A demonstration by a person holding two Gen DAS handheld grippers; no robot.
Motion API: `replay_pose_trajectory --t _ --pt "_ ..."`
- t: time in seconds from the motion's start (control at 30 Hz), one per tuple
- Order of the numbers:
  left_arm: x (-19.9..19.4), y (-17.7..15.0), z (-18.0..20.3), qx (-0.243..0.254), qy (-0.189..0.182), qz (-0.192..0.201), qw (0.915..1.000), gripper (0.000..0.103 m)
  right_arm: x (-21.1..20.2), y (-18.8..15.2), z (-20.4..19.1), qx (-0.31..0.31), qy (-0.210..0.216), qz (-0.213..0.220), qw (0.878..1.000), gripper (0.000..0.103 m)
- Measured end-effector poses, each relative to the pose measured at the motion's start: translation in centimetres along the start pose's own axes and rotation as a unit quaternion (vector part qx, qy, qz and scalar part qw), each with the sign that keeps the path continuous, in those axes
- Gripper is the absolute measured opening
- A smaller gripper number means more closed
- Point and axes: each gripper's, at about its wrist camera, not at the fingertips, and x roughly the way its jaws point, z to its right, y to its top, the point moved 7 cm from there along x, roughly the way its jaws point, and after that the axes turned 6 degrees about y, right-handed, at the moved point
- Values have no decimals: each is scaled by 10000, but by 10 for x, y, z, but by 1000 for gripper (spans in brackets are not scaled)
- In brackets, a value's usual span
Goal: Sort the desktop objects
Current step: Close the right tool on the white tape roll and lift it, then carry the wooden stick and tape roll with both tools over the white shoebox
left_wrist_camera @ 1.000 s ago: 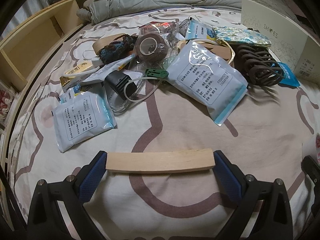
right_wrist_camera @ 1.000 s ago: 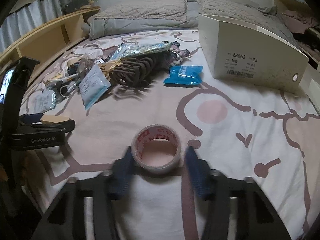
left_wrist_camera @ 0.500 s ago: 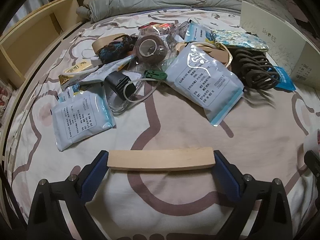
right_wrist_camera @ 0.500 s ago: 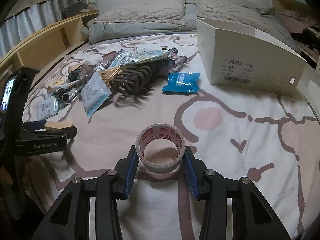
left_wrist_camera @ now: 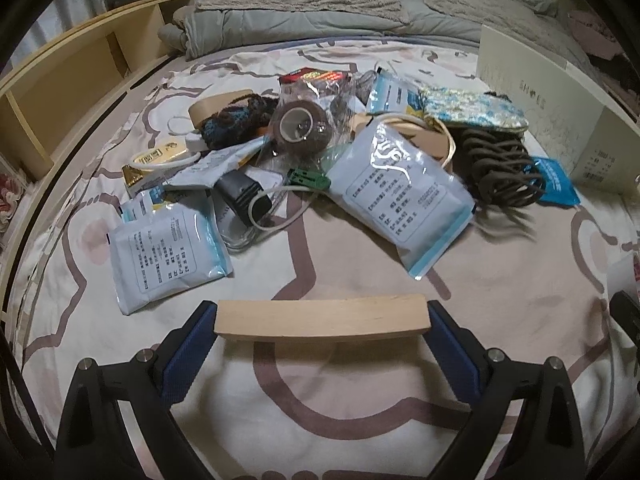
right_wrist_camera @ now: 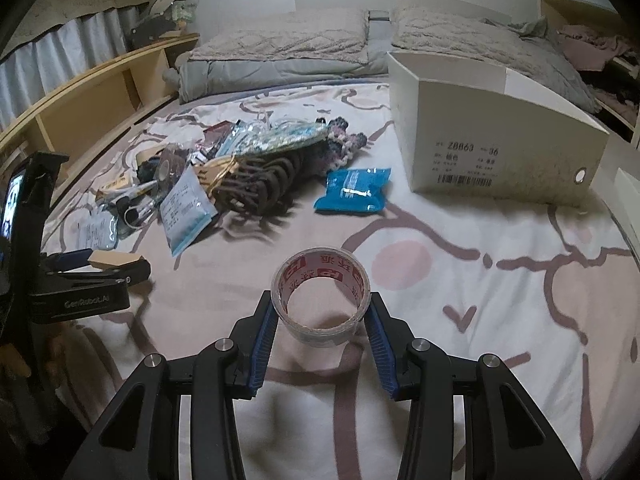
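Note:
My left gripper point(left_wrist_camera: 322, 316) is shut on a pale wooden block point(left_wrist_camera: 322, 317), held crosswise between its blue pads above the patterned bedspread. My right gripper point(right_wrist_camera: 320, 310) is shut on a roll of clear packing tape point(right_wrist_camera: 320, 300) with red print, pads against its two sides. From the right wrist view the left gripper point(right_wrist_camera: 116, 262) with the wooden block point(right_wrist_camera: 114, 258) sits at the left edge. A heap of loose objects lies beyond: white pouches point(left_wrist_camera: 400, 196), a brown tape roll in a bag point(left_wrist_camera: 300, 126), a brown hair claw point(left_wrist_camera: 500, 164), a black charger point(left_wrist_camera: 240, 196).
An open white shoebox point(right_wrist_camera: 492, 148) stands at the back right on the bed, with a blue packet point(right_wrist_camera: 354, 190) in front of it. Wooden shelving point(left_wrist_camera: 60, 92) runs along the left. Grey pillows and a quilt point(right_wrist_camera: 280, 52) lie at the head of the bed.
The right gripper has lifted the tape roll slightly and its view has steadied from blur. The left gripper keeps the wooden block with barely any shift.

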Motion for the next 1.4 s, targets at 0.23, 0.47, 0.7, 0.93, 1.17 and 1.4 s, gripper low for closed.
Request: replay_pose_trajectory --t 0.23,0.47,0.7,0.93,1.17,1.4 --pt "-6 6 1 -55 -47 148 9999 100 -7 15 13 -31 -53 205 9998 45" --pt "-12 12 3 -146 -154 306 9993 100 -20 35 34 -86 -186 413 9989 45" --pt "-19 20 6 -125 -139 508 9985 100 -41 67 63 10 -286 721 9970 45" --pt "-27 33 4 -177 -103 730 9971 100 -54 103 95 -91 -500 1019 9935 45" --pt "-37 52 5 -210 -50 968 9951 100 -56 136 133 -240 -797 1167 9897 45" --pt "-47 76 28 -69 -149 1307 9913 100 -50 164 165 -310 -981 1249 9868 45"
